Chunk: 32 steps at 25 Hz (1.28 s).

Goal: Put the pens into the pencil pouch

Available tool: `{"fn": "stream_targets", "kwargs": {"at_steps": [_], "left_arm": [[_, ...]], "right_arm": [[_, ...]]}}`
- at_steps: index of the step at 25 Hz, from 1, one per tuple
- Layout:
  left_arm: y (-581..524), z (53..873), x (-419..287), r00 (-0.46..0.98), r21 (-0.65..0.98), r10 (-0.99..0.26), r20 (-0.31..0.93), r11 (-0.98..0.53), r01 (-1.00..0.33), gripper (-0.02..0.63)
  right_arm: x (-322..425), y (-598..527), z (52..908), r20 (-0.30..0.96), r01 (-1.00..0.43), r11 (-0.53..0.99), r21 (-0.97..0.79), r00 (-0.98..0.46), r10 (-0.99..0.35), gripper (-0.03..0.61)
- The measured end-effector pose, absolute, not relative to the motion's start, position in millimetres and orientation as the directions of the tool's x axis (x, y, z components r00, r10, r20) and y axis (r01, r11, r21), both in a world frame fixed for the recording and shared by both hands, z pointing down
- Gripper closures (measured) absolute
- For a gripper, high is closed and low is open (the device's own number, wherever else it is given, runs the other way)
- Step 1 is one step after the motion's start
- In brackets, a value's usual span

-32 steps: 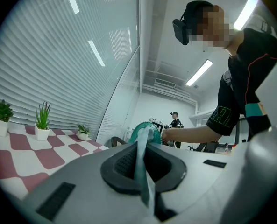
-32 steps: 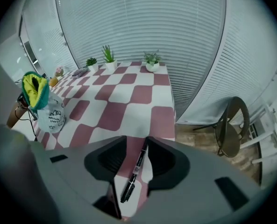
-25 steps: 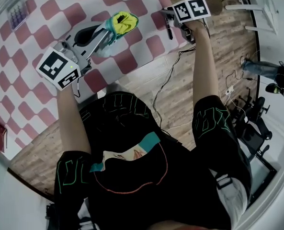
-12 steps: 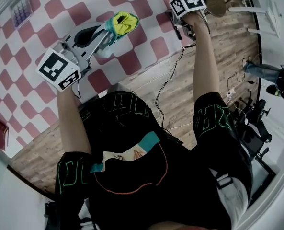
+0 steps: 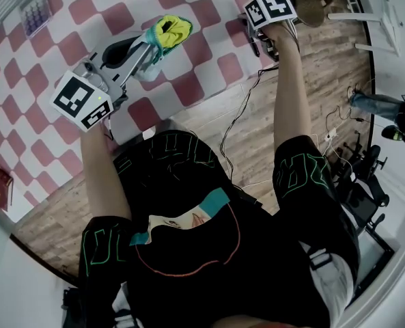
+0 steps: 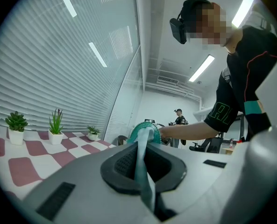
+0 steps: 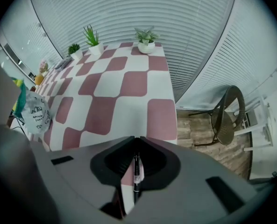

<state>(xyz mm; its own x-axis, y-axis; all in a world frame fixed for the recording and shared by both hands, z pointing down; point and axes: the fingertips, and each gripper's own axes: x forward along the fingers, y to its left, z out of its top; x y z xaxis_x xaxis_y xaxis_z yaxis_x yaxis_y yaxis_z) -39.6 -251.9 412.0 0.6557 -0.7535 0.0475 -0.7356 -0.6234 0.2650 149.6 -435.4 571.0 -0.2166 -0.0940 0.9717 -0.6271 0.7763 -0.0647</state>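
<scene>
While the slim black plastic pen sits between the pads of the right gripper at the table's near right corner, with the jaws just closed onto it, it is well apart from the pouch. I judge the task to be at the pick-up stage: carrying and dropping in are still to do.

The left gripper is fully closed on a thin teal fabric strip at the rim of the soft pencil pouch, holding its mouth up. The pouch has a limp, translucent printed body, a teal edge and a yellow-green lining. Whether any pen already lies inside cannot be told. Underneath is a smooth pink-and-white checked tablecloth of rounded squares.
</scene>
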Motion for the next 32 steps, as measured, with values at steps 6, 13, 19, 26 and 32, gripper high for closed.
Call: {"fn": "stream_targets", "kwargs": {"at_steps": [6, 13, 19, 26, 32], "left_arm": [[-241, 411, -50, 0.641, 0.259, -0.767, 0.042, -0.611, -0.748, 0.614], [-240, 398, -50, 0.615, 0.25, -0.788, 0.026, -0.591, -0.767, 0.614], [-223, 396, -73, 0.58, 0.241, -0.815, -0.001, -0.563, -0.791, 0.614], [-213, 385, -85, 0.542, 0.226, -0.84, -0.03, -0.533, -0.815, 0.614], [-200, 374, -102, 0.496, 0.213, -0.867, -0.05, -0.495, -0.843, 0.614]], "right_arm": [[125, -422, 549, 0.937, -0.612, 0.786, -0.088, -0.319, -0.144, 0.54], [115, -417, 516, 0.883, -0.59, 0.802, -0.096, -0.422, -0.204, 0.541], [82, -404, 488, 0.805, -0.571, 0.814, -0.107, -0.531, -0.267, 0.541], [44, -396, 445, 0.685, -0.548, 0.828, -0.119, -0.649, -0.331, 0.541], [6, -384, 413, 0.563, -0.509, 0.844, -0.169, -0.752, -0.342, 0.541]]}}
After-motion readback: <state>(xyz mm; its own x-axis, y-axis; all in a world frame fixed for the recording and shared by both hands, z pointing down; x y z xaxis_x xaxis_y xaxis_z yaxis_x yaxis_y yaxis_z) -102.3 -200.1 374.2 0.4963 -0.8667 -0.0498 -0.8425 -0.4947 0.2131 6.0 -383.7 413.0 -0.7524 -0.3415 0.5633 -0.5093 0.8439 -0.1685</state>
